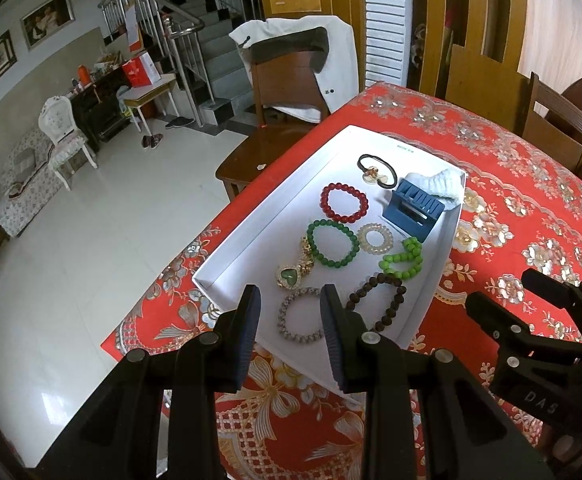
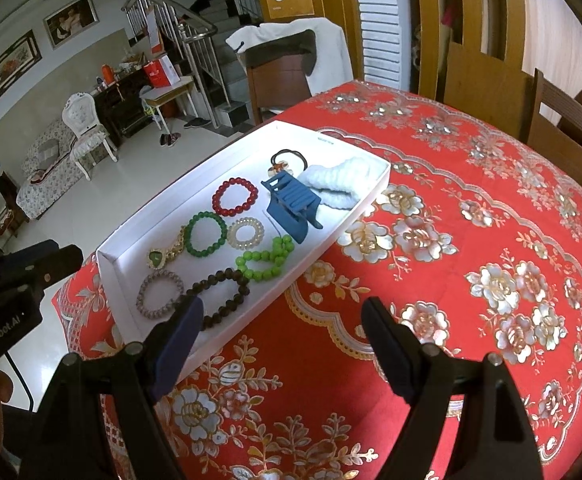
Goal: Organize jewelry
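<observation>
- Fingers of left gripper (image 1: 291, 312) apart, holding nothing; silver bracelet (image 1: 300, 315) lies btwn its tips, flat in white tray (image 1: 251, 216).
- Right gripper (image 2: 281, 322) wide open, empty, over red tablecloth (image 2: 471, 208); tray off to its left.
- Left hand nearer; reckon it goes.

From the left wrist we look steeply down along the fingers of the left gripper (image 1: 291, 320) onto the near end of the white tray (image 1: 251, 216) at the table's edge, close above it, with the floor and staircase (image 1: 211, 60) beyond. From the right wrist we look down at a similar tilt from further right, over the red tablecloth (image 2: 471, 220), the tray lying left of centre. We share the tray, cloth, draped chair (image 2: 287, 64) and staircase, and each view catches the other gripper at its side.
</observation>
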